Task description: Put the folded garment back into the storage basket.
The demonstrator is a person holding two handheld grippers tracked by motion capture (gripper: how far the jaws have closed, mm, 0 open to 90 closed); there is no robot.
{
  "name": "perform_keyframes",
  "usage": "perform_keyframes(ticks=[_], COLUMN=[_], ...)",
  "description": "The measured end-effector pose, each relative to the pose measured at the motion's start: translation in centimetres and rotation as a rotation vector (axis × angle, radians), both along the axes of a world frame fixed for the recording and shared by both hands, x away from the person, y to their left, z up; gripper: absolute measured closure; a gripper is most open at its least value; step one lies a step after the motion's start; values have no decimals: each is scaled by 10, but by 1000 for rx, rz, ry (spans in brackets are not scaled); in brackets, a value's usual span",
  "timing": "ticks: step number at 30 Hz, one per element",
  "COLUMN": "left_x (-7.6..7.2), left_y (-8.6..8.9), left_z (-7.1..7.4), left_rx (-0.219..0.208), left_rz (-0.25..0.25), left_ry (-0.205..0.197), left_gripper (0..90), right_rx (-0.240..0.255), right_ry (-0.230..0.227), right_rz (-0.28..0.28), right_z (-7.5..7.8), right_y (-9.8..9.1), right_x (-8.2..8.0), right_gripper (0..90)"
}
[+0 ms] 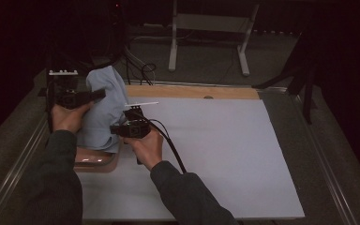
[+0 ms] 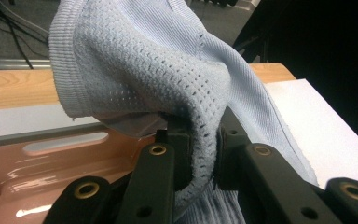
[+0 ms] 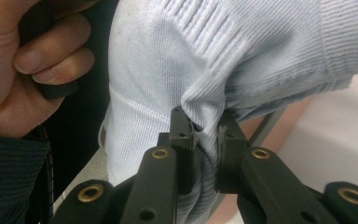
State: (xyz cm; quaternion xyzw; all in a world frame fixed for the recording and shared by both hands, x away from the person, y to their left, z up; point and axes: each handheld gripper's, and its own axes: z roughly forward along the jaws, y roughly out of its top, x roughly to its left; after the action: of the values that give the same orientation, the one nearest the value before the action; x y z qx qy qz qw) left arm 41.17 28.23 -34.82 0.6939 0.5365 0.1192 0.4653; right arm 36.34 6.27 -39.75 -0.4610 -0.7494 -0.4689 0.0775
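Note:
A light blue knitted sweater [image 1: 104, 107] hangs lifted over a pink tray [image 1: 95, 160] at the table's left side. My left gripper [image 1: 102, 94] is shut on a fold of the sweater [image 2: 168, 70], with the cloth pinched between its black jaws [image 2: 200, 154]. My right gripper [image 1: 114, 129] is shut on a lower ribbed part of the sweater [image 3: 223, 51], the knit bunched between its pads [image 3: 205, 140]. In the right gripper view the person's other hand [image 3: 23, 60] shows at the upper left.
A large white sheet [image 1: 225, 150] covers the table, with a strip of bare wood [image 1: 192, 91] along its far edge. The pink tray [image 2: 51, 154] lies under the sweater. A metal stand [image 1: 211, 33] and cables [image 1: 140, 70] are on the floor beyond.

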Motion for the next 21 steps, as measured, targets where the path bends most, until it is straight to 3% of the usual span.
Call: perform_keyframes(ticks=[21], left_x=[-2], left_y=[12], left_z=[-8], left_rx=[-2], left_rz=[30], left_ry=[8], left_gripper=[806], right_rx=[-19], right_ry=[0], right_rz=[9], right_z=[-8], right_y=[14], right_x=[0], right_gripper=[809])
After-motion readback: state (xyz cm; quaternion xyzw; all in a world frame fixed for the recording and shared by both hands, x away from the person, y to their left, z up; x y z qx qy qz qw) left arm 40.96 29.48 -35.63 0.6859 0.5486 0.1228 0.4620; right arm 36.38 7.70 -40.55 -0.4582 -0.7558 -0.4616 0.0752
